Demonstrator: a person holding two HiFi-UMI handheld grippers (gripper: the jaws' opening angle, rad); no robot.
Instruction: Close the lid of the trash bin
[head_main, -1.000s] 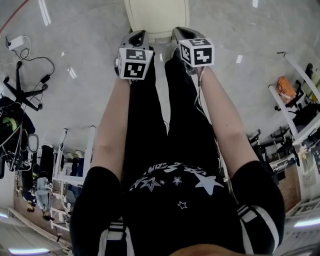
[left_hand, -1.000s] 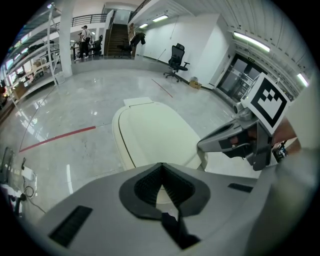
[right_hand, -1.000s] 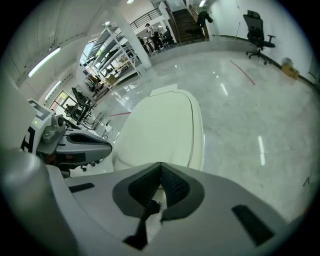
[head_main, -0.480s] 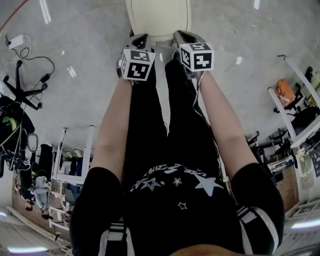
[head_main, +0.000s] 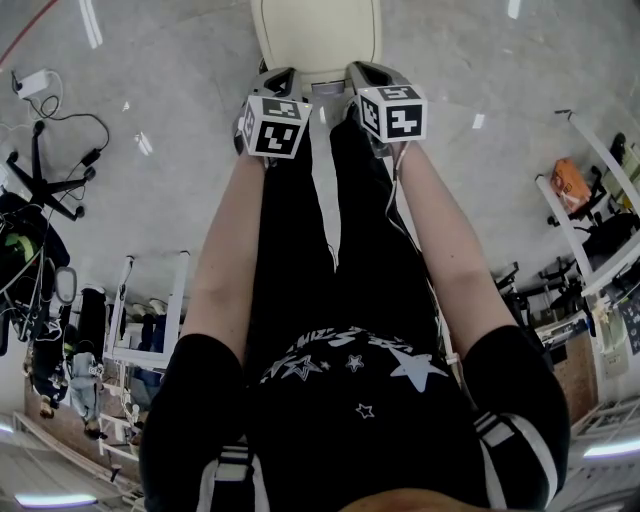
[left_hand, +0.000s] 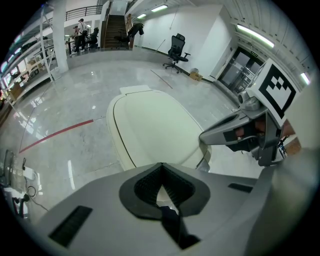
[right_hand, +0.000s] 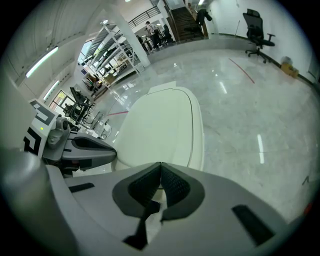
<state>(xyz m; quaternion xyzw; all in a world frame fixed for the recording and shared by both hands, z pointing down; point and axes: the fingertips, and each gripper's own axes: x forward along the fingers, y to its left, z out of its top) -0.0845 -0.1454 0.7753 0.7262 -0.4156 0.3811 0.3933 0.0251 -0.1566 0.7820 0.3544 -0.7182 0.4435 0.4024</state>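
The cream trash bin (head_main: 316, 34) stands on the grey floor at the top of the head view, its lid (left_hand: 151, 125) lying flat on top. My left gripper (head_main: 277, 78) and right gripper (head_main: 362, 72) hover side by side at the bin's near edge, above the person's black-trousered legs. Both are shut, with nothing between the jaws. The left gripper view has the lid (left_hand: 151, 125) just beyond the closed tips (left_hand: 161, 165), with the right gripper (left_hand: 235, 134) beside it. In the right gripper view the lid (right_hand: 161, 129) lies ahead of the closed tips (right_hand: 160, 164).
A black chair base (head_main: 45, 185) and cables (head_main: 60, 120) lie on the floor at the left. Racks (head_main: 150, 310) stand lower left and white shelving (head_main: 590, 190) at the right. A red floor line (left_hand: 55, 134) runs left of the bin. People stand far off by the stairs (left_hand: 80, 35).
Both grippers have shifted slightly forward toward the bin and have held still over the last half second. The bin lid looks unchanged.
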